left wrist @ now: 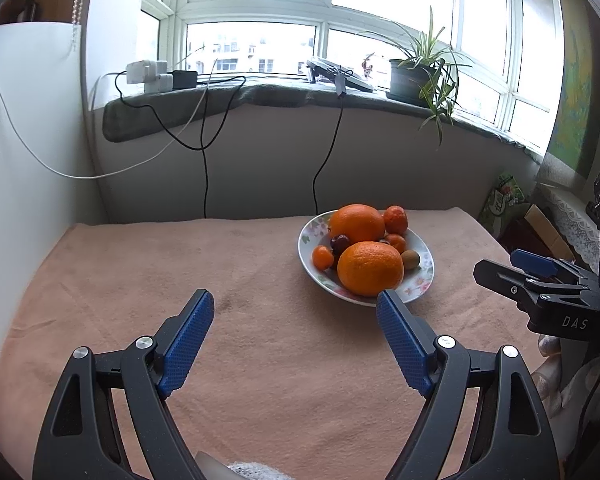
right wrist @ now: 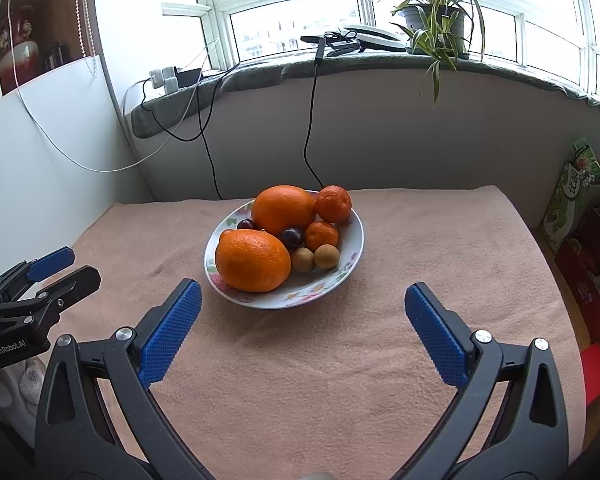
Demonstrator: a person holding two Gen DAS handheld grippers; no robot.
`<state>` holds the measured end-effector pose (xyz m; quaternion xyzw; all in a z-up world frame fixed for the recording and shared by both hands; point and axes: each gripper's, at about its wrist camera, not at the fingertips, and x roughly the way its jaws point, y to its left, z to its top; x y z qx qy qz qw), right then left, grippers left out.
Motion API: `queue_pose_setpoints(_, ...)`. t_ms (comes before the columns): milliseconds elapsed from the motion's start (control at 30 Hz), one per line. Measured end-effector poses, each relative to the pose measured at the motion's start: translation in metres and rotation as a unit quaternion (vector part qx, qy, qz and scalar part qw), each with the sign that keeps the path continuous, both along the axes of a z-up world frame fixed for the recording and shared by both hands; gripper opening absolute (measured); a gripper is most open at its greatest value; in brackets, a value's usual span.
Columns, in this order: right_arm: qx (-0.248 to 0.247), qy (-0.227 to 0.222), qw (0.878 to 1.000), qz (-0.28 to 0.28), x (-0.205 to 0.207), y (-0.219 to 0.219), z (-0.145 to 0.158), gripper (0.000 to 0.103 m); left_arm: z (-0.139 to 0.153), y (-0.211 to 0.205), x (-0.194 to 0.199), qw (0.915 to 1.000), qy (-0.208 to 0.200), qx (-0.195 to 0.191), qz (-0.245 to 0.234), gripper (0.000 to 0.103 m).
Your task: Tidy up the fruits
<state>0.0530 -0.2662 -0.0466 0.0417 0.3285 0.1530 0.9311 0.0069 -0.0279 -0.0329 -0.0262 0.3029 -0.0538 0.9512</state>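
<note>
Black left gripper point(left wrist: 296, 300) reads "GenRobot.AI", jaws spread, empty | right gripper point(right wrist: 303, 291) "DAS", jaws spread, empty

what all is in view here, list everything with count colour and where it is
plate: 1, white with flowers, on the cloth
large oranges: 2, orange, on the plate
small oranges: at least 3, orange, on the plate
dark round fruits: 2, dark red, between the oranges
small brown fruits: 2, tan, plate's near right side
cloth: 1, pink, covering the table
potted plant: 1, green, windowsill
cables: several, black and white, hanging from the sill
left gripper: open, empty
right gripper: open, empty
</note>
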Motion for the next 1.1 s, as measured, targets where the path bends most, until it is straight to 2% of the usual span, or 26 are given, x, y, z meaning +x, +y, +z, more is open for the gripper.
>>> queue_pose_setpoints(867, 0.002, 0.007, 1.0, 0.002, -0.0015, 0.0038, -0.0047, 0.103, -0.002, -0.0003, -0.0001, 1.0, 0.001, 0.002, 0.002, 0.084)
queue_pose_setpoints(1100, 0.001, 0.007, 1.0, 0.004, -0.0008, 0.0029, -0.0049, 0.103, -0.0011, -0.0027, -0.0028, 0.9999, -0.011, 0.005, -0.004, 0.084)
